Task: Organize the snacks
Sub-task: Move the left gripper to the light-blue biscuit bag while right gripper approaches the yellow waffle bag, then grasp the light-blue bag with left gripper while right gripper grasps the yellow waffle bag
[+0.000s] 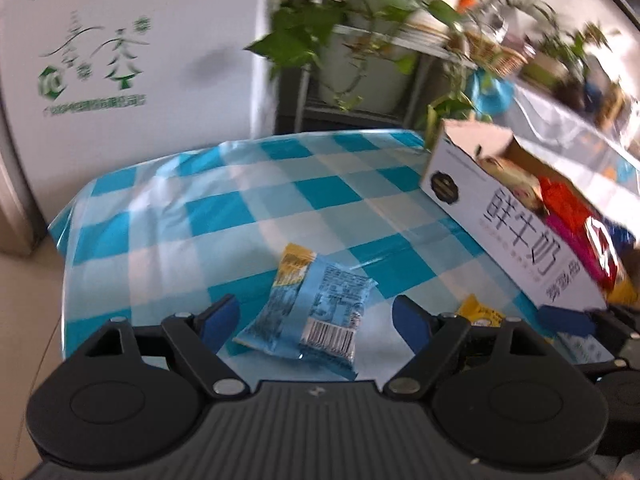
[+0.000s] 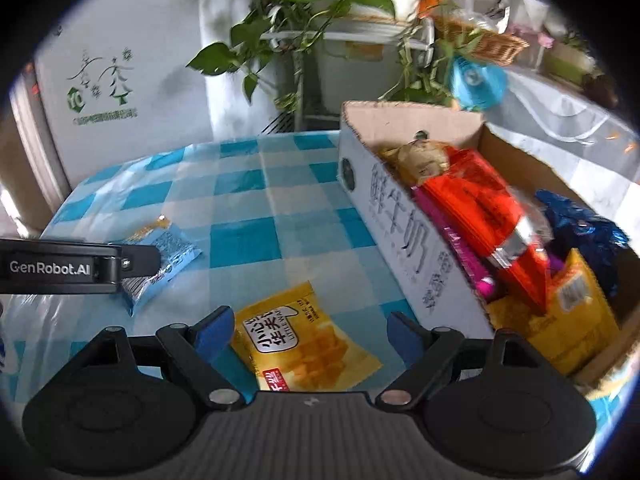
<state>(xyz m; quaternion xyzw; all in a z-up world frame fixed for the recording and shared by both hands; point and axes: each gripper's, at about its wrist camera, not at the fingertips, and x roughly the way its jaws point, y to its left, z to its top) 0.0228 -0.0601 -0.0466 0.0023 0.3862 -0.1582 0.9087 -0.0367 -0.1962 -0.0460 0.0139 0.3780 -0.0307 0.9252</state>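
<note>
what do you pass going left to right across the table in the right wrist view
other tongs → blue snack pack → yellow snack pack → cardboard box → orange-red packet inside it → dark blue wrapper

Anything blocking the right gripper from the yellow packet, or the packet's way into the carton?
Nothing visible. The right gripper hangs open over the yellow packet, and the carton beside it is open-topped; only its near wall needs clearing.
</note>
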